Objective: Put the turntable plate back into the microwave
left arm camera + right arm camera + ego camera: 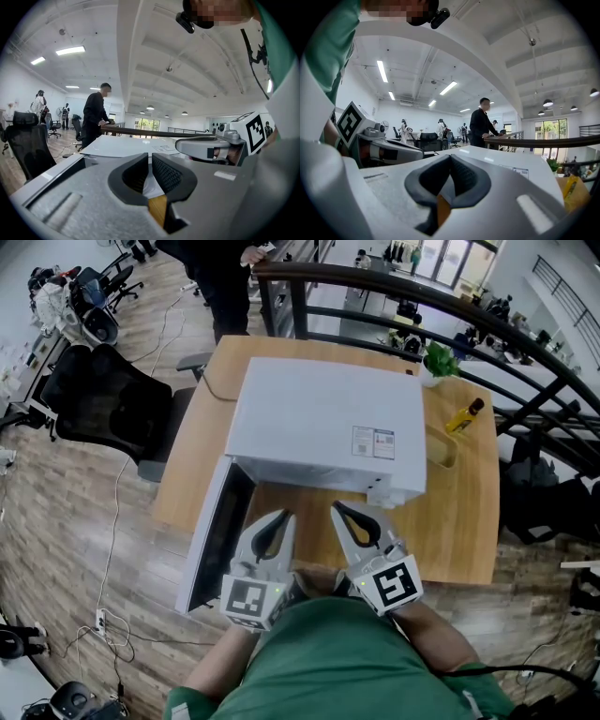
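Observation:
A white microwave (323, 432) stands on a wooden table (459, 521), its door (217, 531) swung open to the left. No view shows a turntable plate, and the oven's inside is hidden from above. My left gripper (281, 518) and right gripper (339, 510) hover side by side just in front of the microwave, close to my chest. Both are shut with nothing between the pads. In the left gripper view, the shut left gripper (150, 161) points over the microwave's top (126, 146). The right gripper (451, 161) looks the same way across that top (506, 164).
A yellow bottle (464, 415) and a small potted plant (439, 362) sit at the table's far right. A black office chair (103, 395) stands left of the table. A person in black (220, 287) stands beyond it by a dark railing (422, 296).

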The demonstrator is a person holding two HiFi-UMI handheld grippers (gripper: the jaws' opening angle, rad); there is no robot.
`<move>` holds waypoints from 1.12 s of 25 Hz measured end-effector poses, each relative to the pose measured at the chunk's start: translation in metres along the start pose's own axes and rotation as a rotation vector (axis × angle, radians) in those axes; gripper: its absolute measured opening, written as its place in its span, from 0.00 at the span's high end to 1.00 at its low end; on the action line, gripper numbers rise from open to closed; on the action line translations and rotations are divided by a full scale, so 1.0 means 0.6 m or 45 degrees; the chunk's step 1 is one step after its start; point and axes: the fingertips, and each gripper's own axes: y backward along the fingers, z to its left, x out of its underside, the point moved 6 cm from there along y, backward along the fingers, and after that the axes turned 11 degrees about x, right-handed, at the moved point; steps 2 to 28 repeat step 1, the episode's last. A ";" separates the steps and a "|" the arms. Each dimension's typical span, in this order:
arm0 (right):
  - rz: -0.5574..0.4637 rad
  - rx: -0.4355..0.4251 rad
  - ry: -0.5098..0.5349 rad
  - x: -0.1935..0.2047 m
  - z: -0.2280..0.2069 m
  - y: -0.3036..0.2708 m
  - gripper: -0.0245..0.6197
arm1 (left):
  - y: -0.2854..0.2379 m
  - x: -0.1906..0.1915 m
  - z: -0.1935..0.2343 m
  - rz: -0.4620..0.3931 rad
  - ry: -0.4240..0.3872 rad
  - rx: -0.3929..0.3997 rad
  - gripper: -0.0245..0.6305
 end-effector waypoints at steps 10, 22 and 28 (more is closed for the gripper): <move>0.001 0.002 0.000 0.001 0.000 0.000 0.96 | 0.000 0.001 0.000 0.005 0.004 0.000 0.91; 0.001 0.002 0.000 0.001 0.000 0.000 0.96 | 0.000 0.001 0.000 0.005 0.004 0.000 0.91; 0.001 0.002 0.000 0.001 0.000 0.000 0.96 | 0.000 0.001 0.000 0.005 0.004 0.000 0.91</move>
